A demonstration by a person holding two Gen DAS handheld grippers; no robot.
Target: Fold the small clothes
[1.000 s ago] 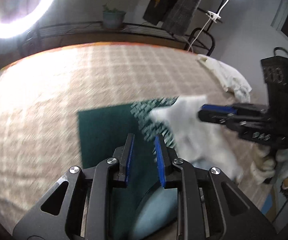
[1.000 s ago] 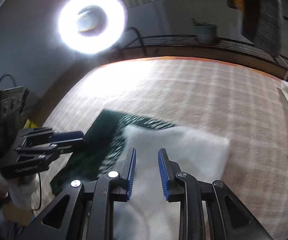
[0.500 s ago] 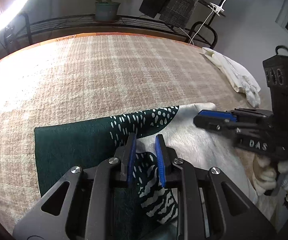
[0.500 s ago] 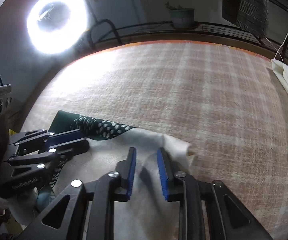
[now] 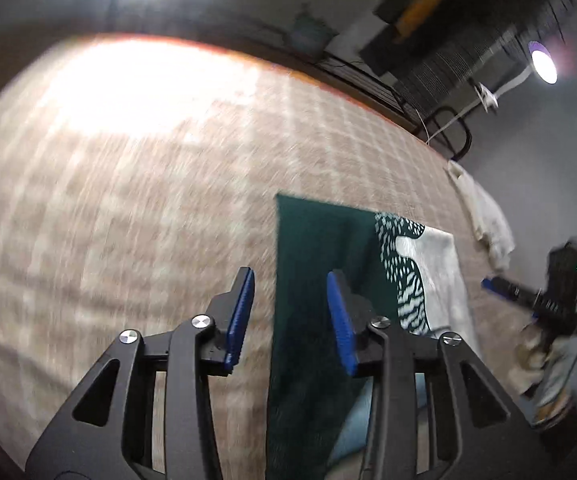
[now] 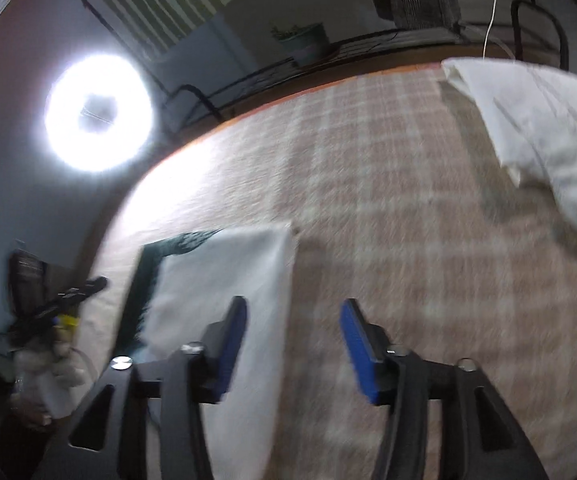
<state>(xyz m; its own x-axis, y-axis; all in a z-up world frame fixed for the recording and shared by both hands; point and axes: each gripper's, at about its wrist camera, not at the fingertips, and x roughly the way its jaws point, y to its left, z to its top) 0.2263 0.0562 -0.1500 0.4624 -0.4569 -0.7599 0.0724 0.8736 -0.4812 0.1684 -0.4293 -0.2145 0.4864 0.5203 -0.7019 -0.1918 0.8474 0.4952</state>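
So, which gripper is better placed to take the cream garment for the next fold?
Probably the right gripper. It is open and empty, and the cream garment lies ahead on its side. The left gripper is open over the folded green cloth, farther from it.

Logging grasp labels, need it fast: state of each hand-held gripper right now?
Left hand-held gripper: open, holding nothing, above the green cloth.
Right hand-held gripper: open, holding nothing.

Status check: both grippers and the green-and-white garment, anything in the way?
Left gripper open, empty. Right gripper open, empty. Green-and-white garment flat on the plaid cover, released. Cream cloth off to the right, clear of it.
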